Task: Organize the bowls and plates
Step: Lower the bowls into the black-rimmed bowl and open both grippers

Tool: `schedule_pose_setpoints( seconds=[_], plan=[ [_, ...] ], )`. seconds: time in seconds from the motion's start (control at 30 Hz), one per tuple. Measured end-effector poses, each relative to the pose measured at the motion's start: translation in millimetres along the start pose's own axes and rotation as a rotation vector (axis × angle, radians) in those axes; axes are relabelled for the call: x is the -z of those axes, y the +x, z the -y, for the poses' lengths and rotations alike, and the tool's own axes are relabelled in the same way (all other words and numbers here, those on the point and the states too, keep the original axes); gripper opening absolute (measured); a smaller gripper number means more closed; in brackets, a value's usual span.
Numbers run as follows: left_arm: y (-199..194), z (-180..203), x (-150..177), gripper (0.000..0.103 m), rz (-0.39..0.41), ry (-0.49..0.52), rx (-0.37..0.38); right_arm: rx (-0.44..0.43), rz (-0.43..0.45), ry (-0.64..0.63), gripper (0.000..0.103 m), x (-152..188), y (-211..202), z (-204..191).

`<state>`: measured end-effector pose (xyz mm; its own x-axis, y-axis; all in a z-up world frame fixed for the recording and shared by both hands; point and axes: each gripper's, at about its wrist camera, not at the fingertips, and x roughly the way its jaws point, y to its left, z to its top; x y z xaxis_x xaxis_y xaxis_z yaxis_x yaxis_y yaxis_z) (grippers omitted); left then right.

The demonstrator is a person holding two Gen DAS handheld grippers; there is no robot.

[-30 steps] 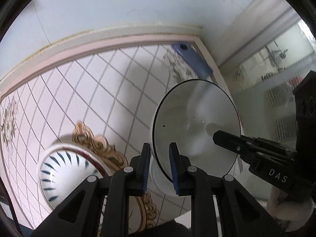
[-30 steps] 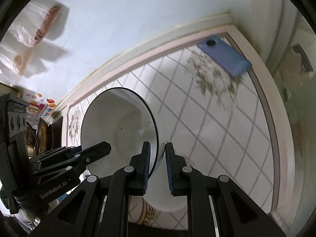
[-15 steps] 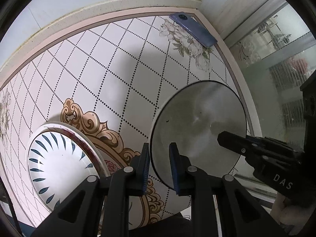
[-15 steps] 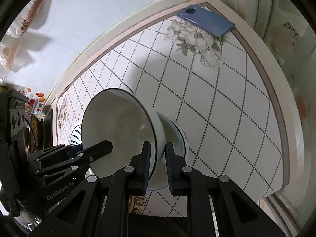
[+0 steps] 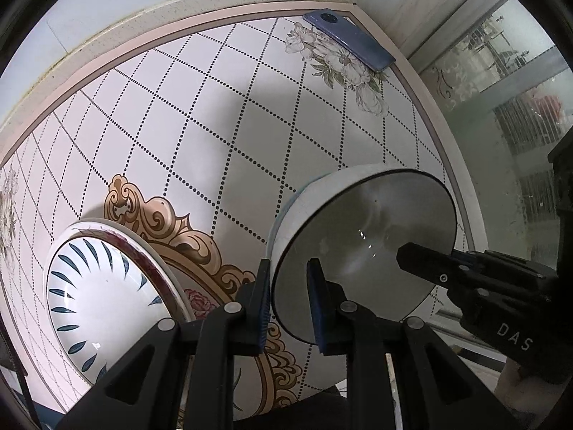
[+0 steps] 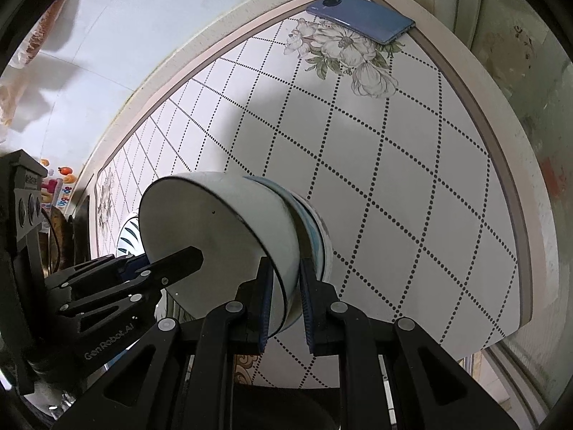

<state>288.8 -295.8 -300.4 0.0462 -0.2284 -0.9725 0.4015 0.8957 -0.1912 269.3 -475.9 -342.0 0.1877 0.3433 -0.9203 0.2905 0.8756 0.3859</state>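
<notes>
A white bowl with a thin dark rim (image 5: pixel 361 247) is held tilted above the table, nested in a second bowl with a blue band (image 6: pixel 313 229). My left gripper (image 5: pixel 286 297) is shut on the near rim of the white bowl. My right gripper (image 6: pixel 284 299) is shut on the opposite rim of the same white bowl (image 6: pixel 215 236). A white plate with blue leaf strokes and a dark red rim (image 5: pixel 104 294) lies on the table to the left, and part of it shows behind the bowl in the right wrist view (image 6: pixel 127 233).
The table (image 5: pixel 215 136) has a dotted diamond pattern, flowers and gold scrollwork. A blue phone (image 5: pixel 349 41) lies at the far corner, also in the right wrist view (image 6: pixel 361 16). A wall runs along the back. A glass door (image 5: pixel 508 114) stands on the right.
Both grippers have carried the white bowl down towards the table. The banded bowl under it has come into view and the plate shows more fully.
</notes>
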Motion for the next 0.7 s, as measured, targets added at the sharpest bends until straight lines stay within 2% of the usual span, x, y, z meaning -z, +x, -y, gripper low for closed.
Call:
schedule_pose_setpoints(
  seconds=[0.43,0.7],
  plan=[
    [-0.2,0.0,5.7,0.017,0.005,-0.003,-0.014,-0.004,-0.004,-0.006,0.017,4.3,1.5,-0.9],
    [1.3,1.5,5.6,0.017,0.011,0.012,-0.028,0.025,0.001,-0.035,0.017,4.1,1.9,-6.3]
  ],
)
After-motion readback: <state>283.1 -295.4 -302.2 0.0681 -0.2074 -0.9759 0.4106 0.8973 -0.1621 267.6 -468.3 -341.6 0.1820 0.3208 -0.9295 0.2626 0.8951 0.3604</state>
